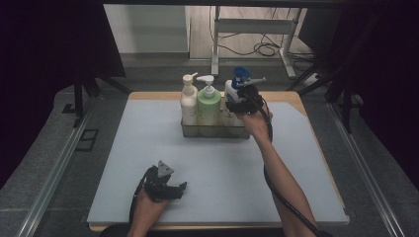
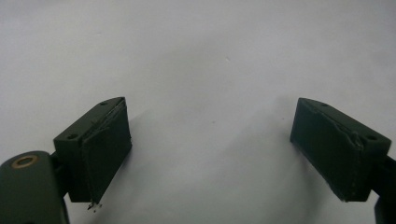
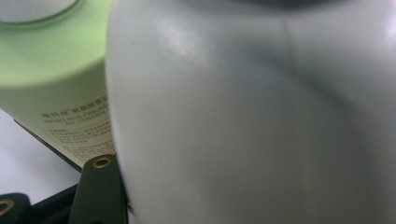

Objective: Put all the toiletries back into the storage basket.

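You have 3 bottles on the table: 1 cream pump bottle, 1 green pump bottle and 1 white spray bottle. They share 1 clear tray. You hold 2 grippers.

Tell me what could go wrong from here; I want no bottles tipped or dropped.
1. The right gripper is on the spray bottle, which stands close beside the green bottle in the tray. Lifting at a slant could knock the green one over.
2. The spray bottle's wall looks smooth and rounded, so it might slip or twist in the grip.
3. The left gripper rests open on the mat, far off, so nothing steadies the tray.
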Demonstrator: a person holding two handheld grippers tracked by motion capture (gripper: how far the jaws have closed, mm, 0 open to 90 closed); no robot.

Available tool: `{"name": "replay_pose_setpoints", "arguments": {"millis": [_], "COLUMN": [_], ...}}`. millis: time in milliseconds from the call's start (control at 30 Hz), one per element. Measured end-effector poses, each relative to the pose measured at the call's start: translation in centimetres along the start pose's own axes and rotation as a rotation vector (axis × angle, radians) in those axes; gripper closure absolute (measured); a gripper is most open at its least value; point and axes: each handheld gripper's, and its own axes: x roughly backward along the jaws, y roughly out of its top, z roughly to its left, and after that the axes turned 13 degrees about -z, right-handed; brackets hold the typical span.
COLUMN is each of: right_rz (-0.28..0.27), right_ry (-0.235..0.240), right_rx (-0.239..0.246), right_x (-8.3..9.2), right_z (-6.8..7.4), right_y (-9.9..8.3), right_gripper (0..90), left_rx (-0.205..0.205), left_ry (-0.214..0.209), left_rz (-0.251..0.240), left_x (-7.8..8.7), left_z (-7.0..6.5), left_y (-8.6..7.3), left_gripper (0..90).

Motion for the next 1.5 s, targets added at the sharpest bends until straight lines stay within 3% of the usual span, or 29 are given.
{"name": "replay_pose_setpoints", "arguments": {"millis": [500,967,1133,1300,1500], "right_rz": [0.023,0.003,-0.02,-0.048,-0.058], "right_ry": [0.006,0.018,0.035,0.04,0.055], "right_rx": [0.002,-0.016,-0.043,-0.04,-0.029], "right_x": [-0.8,-0.7,-0.5,-0.1,0.7], "right_z": [0.3,0.0,-0.1,-0.2,-0.3], "right_y": [-1.2,-1.5,-1.3,-1.2,-1.3], "right_gripper": [38.1,36.4,28.4,20.5,18.4], "left_rx": [0.0,0.0,0.0,-0.002,0.0], "left_ry": [-0.001,0.0,0.0,0.0,-0.001], "left_rz": [0.0,0.0,0.001,0.001,-0.001], "left_x": [0.0,0.0,0.0,0.0,0.0], "left_z": [0.0,0.0,0.0,0.0,0.0], "left_y": [0.0,0.0,0.0,0.0,0.0], "left_gripper": [11.9,11.9,11.9,11.9,11.9]}}
